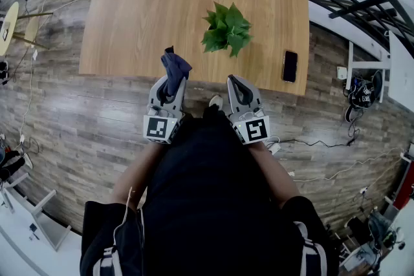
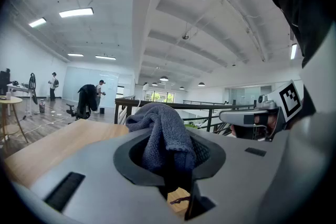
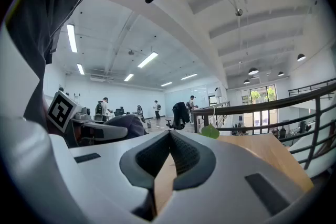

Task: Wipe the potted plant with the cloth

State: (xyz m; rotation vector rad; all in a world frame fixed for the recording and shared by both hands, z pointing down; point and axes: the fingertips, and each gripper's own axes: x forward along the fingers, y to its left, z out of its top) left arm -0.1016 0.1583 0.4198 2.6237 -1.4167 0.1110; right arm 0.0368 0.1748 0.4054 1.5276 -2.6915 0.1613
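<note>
The left gripper is clamped on a dark blue-grey cloth. The cloth is bunched between the black pads, and a loose fold stands up above the tips. In the left gripper view its nubby, towel-like weave is plain to see, soft and thick. The right gripper sits just beside it, with its jaws pressed together and nothing between them; its ribbed pads meet at a point. Both grippers have smooth grey plastic shells and carry a cube with square markers. They hover side by side at the lower middle of the head view, over the near edge of the counter.

The potted plant stands on the counter toward the upper right of the two grippers and clear of them. It is a small tuft of glossy, pointed green leaves. From above the foliage hides the pot. A dark, flat phone lies further right near the counter's edge. The counter is a pale wood-grain rectangle, and grey-brown plank flooring spreads around it.

I'd judge the wiping hasn't started: the cloth is in hand, but it is not yet on the leaves. The next move calls for carrying the cloth up and rightward in the frame to the plant and stroking lightly, since those thin leaves will bend or tear under pressure. The empty gripper could steady the pot.
</note>
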